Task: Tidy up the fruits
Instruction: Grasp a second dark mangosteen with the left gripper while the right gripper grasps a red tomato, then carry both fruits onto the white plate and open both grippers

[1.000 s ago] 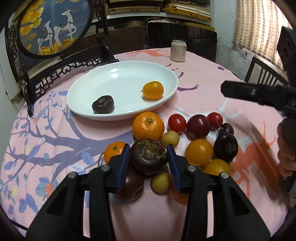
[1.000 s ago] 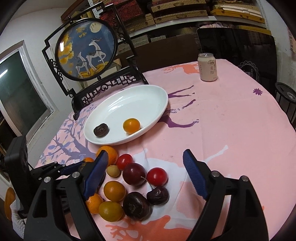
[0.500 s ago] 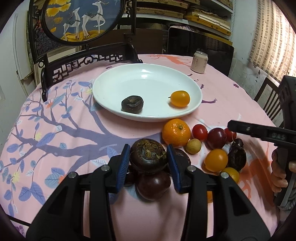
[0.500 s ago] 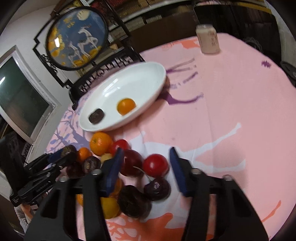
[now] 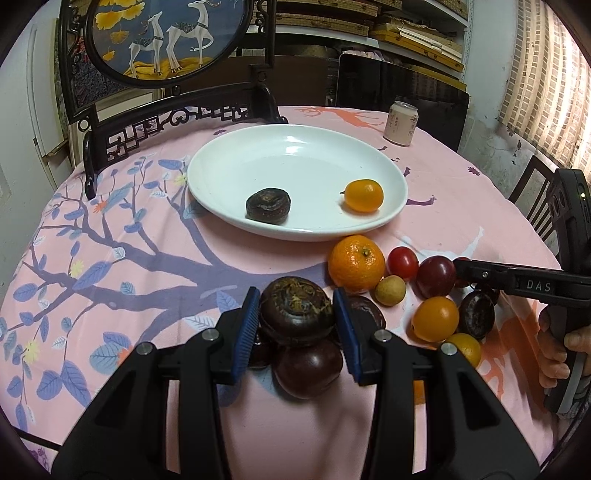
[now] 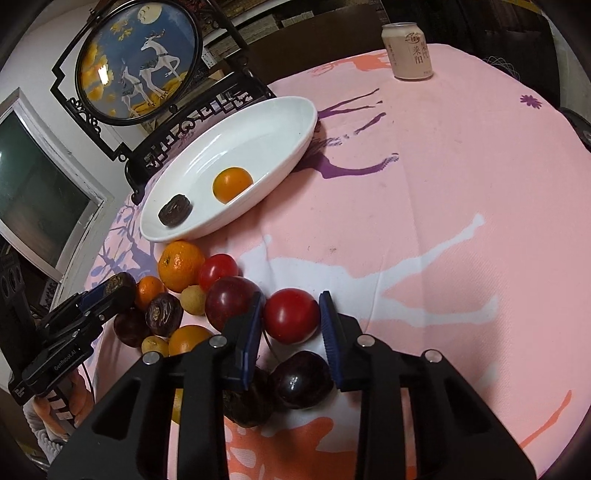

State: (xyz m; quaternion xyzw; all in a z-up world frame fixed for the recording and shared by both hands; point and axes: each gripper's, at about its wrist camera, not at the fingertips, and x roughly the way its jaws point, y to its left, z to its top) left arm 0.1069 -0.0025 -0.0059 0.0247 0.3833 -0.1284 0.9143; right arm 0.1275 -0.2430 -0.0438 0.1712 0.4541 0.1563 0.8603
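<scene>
My left gripper [image 5: 297, 314] is shut on a dark brown water chestnut [image 5: 295, 312] and holds it above the fruit pile, short of the white plate [image 5: 221, 162]. The plate holds another dark chestnut [image 5: 268, 205] and a small orange fruit [image 5: 364, 195]. My right gripper [image 6: 291, 319] has its blue pads on either side of a red tomato [image 6: 290, 314] on the cloth; a small gap shows on the right side. A tangerine [image 5: 356, 263], plums, tomatoes and yellow fruits lie in a pile [image 6: 207, 291] in front of the plate.
A pink drink can [image 5: 400, 123] stands at the far side of the round table with its pink cloth [image 6: 443, 184]. A dark wooden stand with a round deer picture [image 5: 166, 33] rises behind the plate. A dark chair back [image 5: 402, 85] stands beyond the table.
My left gripper lifted the chestnut off the pile and moved left toward the plate. My right gripper came down, narrowed its jaws and now straddles the red tomato.
</scene>
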